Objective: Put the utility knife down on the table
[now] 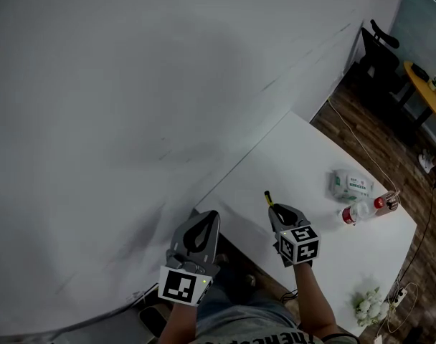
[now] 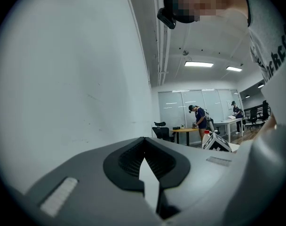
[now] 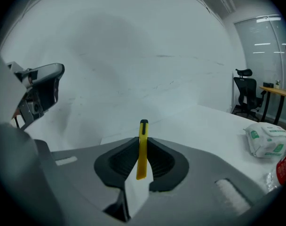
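A slim yellow utility knife (image 3: 142, 147) with a black tip stands upright between the jaws of my right gripper (image 3: 142, 158), which is shut on it. In the head view the utility knife (image 1: 269, 198) pokes out past the right gripper (image 1: 285, 213), over the near corner of the white table (image 1: 290, 170). My left gripper (image 1: 201, 229) hangs to the left of the table, in front of the white wall. The left gripper (image 2: 144, 158) has its jaws closed together with nothing between them.
On the table's right part lie a white-green pack of wipes (image 1: 351, 185) and a clear bottle with a red cap (image 1: 361, 211). A bunch of white flowers (image 1: 368, 305) lies near the front edge. Cables (image 1: 361, 145) run on the wooden floor; an office chair (image 1: 379, 52) stands far right.
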A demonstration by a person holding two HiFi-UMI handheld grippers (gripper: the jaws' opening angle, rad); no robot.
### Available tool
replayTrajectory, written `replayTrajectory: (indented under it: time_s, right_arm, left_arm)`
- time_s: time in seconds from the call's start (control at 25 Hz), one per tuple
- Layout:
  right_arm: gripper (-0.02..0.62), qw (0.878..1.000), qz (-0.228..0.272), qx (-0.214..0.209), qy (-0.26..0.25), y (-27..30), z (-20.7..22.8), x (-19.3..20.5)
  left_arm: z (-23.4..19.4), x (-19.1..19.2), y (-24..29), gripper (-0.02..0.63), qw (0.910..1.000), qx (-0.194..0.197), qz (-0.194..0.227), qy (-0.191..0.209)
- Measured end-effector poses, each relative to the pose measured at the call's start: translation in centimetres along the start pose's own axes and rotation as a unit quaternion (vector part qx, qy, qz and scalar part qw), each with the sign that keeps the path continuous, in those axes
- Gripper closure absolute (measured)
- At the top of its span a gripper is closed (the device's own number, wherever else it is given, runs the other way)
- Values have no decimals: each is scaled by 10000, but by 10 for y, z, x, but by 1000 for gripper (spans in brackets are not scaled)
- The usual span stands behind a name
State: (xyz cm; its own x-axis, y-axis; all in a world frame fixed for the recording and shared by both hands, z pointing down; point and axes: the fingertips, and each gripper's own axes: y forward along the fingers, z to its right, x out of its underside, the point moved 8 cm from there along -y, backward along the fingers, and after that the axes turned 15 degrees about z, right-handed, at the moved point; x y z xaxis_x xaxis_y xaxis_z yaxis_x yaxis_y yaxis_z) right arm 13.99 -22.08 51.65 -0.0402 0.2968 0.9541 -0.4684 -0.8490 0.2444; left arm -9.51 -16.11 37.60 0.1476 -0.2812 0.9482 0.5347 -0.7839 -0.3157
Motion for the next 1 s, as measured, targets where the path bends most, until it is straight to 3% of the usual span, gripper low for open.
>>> replayTrajectory:
  time_s: [0.52,1.0]
  right_arm:
    - [541,9947,-969,326,-118,34,13,44]
    - [541,9892,-1353,469,-325,49,15,57]
  left_arm:
    - [-17,9,1,596,9998,-45,-171,-103]
    - [-26,14,3,595,9995,-87,-290,-132]
